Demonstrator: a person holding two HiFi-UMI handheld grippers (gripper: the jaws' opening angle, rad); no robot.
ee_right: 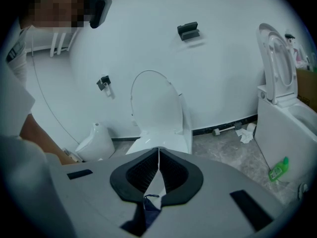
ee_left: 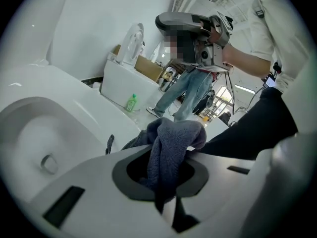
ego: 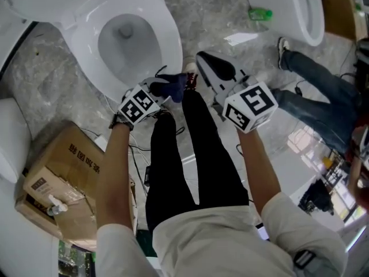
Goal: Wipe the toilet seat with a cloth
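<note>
Seen from above, a brown cardboard box [ego: 63, 172] sits at the far left on a grey marbled stone floor [ego: 230, 16], close behind the person's left arm, so there is little room on that side. To its right is a white ceramic toilet bowl [ego: 86, 45] with a smooth white oval toilet seat [ego: 168, 36]; its rounded front edge points toward the person. The left gripper [ego: 164, 91], white-bodied with a black-and-white marker cube, is just off that front edge. Its jaws are clamped on a bunched dark blue-grey terry cloth [ego: 174, 87], which bulges out past the tips [ee_left: 171, 148]. The cloth hangs just beside the seat's front rim; no view shows whether they touch. Next come the person's legs in black trousers [ego: 196, 149], standing between the two grippers. The right gripper [ego: 203, 61], further right and clear of the seat, has its black-padded jaws pressed together with nothing between them [ee_right: 158, 157]. Open floor lies beyond it. A small green plastic bottle [ego: 260, 14] lies there, beside a second white toilet [ego: 305, 10]. A bystander's legs in blue jeans [ego: 314, 77] bound the right side.
</note>
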